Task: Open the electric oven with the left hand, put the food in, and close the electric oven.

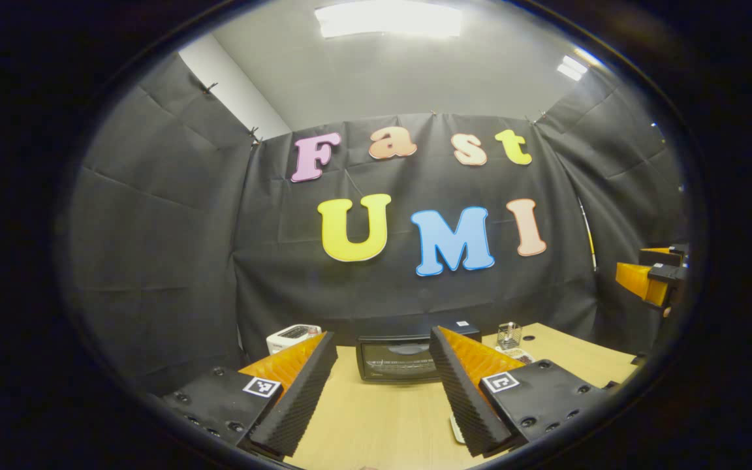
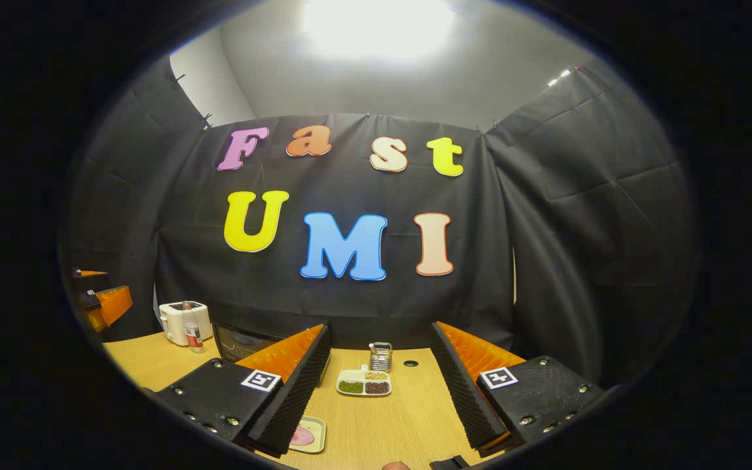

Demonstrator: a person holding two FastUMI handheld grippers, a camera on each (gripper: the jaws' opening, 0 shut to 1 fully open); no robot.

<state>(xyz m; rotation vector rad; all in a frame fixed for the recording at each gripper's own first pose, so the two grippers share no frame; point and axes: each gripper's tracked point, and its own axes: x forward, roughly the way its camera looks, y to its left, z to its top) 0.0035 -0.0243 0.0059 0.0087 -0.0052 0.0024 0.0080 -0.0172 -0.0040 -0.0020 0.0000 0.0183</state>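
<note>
Left gripper view. The left gripper hovered above the wooden worktop with its 2 fingers spread wide and nothing between them. Straight ahead, framed by the gap, the electric oven stood at the worktop's far edge against the booth wall, its dark glass door shut. A white toaster sat to the oven's left, near the far-left corner. To the oven's right, a small wire rack stood near the far edge beside a round hole in the worktop. The right gripper appeared at the right margin, held high above the worktop; how far it was open cannot be told from here.

Right gripper view. The right gripper likewise had its 2 fingers set wide apart, holding nothing. Between them lay a white divided dish with green, tan and dark fillings, and behind it the wire rack and the hole. A pale square plate carrying pink food lay near the worktop's near edge, partly hidden by the left-hand finger. The oven was partly visible behind that finger, with the toaster and a small bottle to its left. The left gripper showed at the left margin.
</note>
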